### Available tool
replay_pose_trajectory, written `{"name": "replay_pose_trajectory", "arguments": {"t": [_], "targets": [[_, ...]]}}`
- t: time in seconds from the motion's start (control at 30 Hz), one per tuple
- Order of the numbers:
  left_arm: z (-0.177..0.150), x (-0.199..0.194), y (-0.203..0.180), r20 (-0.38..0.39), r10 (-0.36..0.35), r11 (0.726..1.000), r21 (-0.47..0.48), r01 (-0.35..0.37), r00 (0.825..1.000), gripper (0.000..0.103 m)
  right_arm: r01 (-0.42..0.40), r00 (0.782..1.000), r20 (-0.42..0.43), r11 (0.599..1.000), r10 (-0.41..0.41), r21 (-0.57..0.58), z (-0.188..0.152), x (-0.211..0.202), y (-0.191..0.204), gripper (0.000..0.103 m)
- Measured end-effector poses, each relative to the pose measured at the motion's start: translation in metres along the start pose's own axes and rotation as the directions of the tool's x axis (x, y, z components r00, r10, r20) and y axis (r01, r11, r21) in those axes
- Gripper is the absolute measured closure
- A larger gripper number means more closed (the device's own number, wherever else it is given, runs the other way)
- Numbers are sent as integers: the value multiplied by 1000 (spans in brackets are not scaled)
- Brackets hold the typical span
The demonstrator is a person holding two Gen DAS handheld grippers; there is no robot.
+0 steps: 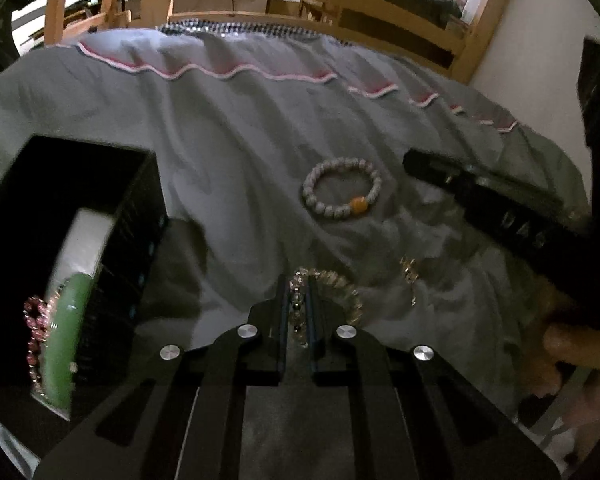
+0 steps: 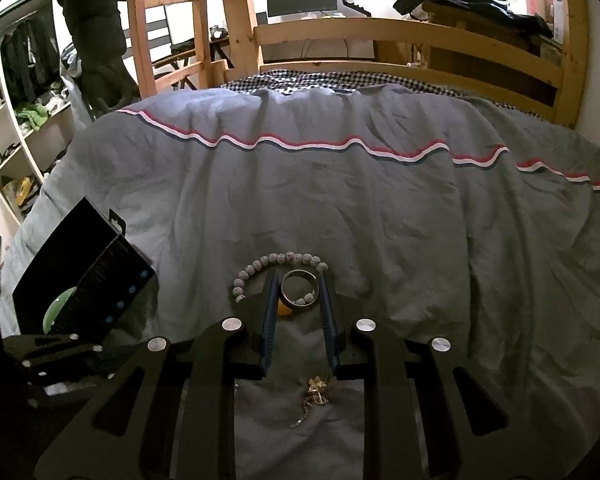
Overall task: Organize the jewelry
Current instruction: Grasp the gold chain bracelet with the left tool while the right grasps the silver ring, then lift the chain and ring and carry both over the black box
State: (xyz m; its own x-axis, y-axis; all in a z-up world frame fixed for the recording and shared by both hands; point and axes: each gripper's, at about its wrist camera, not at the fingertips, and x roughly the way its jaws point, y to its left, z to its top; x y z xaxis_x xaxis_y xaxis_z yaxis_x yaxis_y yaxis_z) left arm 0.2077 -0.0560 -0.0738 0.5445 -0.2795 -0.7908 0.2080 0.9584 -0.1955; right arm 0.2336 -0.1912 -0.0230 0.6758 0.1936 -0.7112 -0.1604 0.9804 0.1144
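- The left tongs [image 1: 299,292] are nearly closed, pinching a strand of a clear crystal bead bracelet [image 1: 336,292] just above the grey duvet [image 1: 228,152] of the bed.
- To the left tongs' left stands a black box [image 1: 100,208], open on the near side, with a green bangle [image 1: 66,340] and a pink bead bracelet [image 1: 34,332] inside on a white lining.
- The right tongs [image 2: 299,292] stand partly open, and a dark metal ring [image 2: 299,290] sits between their blue-lined fingers [image 2: 270,312]; whether the pads touch it cannot be told.
- A white bead bracelet [image 1: 342,194] with one orange bead lies on the duvet beneath the right tongs.
- A small gold chain [image 2: 316,394] lies on the duvet near the right tongs' base.
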Motion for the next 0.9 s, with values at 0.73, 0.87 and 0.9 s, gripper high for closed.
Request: {"name": "replay_pose_trajectory", "arguments": {"t": [0.73, 0.87, 0.9], "targets": [[28, -70, 22, 170, 183, 983, -56, -176, 968, 96, -100, 993, 54, 990, 106, -101, 4, -23, 38, 82], [29, -80, 33, 186, 197, 979, -93, -183, 963, 95, -185, 974, 100, 970, 202, -161, 2, -34, 55, 82], [30, -81, 36, 188, 203, 977, -101, -187, 961, 96, -197, 971, 103, 965, 217, -174, 1, -35, 59, 82]]}}
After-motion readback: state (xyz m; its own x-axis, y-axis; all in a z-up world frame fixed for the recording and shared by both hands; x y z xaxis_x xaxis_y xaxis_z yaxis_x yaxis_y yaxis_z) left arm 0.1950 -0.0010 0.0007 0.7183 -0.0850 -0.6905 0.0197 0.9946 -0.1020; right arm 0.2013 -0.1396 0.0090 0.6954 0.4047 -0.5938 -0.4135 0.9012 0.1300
